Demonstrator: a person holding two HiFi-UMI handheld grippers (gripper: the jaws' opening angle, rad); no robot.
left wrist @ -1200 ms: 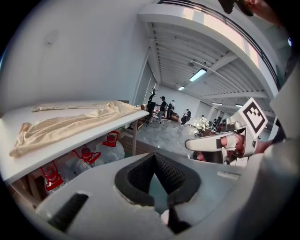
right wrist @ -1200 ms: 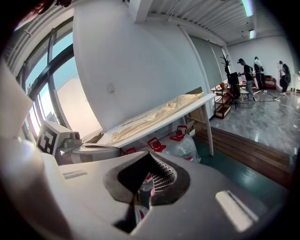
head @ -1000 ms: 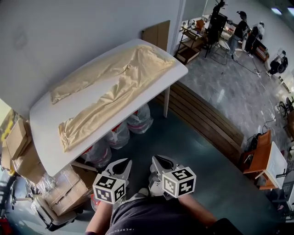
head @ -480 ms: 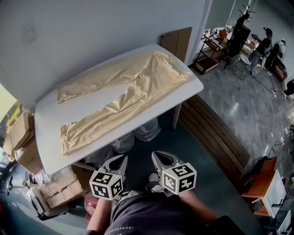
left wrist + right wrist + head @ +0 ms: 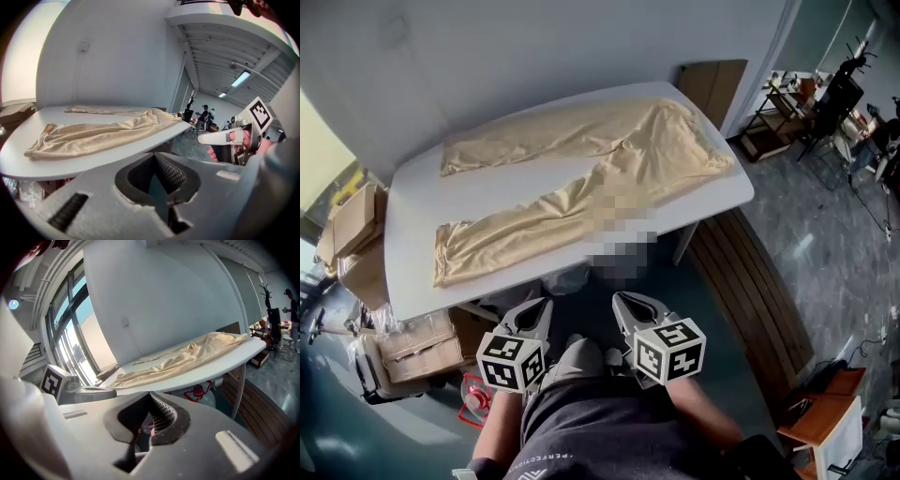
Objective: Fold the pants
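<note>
Beige pants (image 5: 581,178) lie spread flat on a white table (image 5: 408,281), waist at the right end, both legs running left. The same pants (image 5: 93,133) show in the left gripper view, and the pants (image 5: 178,362) appear in the right gripper view. My left gripper (image 5: 532,317) and right gripper (image 5: 628,309) hang side by side below the table's near edge, close to my body. Both are shut with nothing between the jaws and touch no cloth. From the left gripper view, the right gripper (image 5: 202,138) shows at the right.
Cardboard boxes (image 5: 356,234) and a wrapped box (image 5: 408,347) stand left of and under the table. Bagged bottles sit beneath it. A wooden slatted bench (image 5: 750,291) runs along the right. People stand near racks (image 5: 834,98) at the far right.
The table and pants have swung from a slanted position toward square in front of me and sit lower in the head view. Both grippers stay shut near my waist.
</note>
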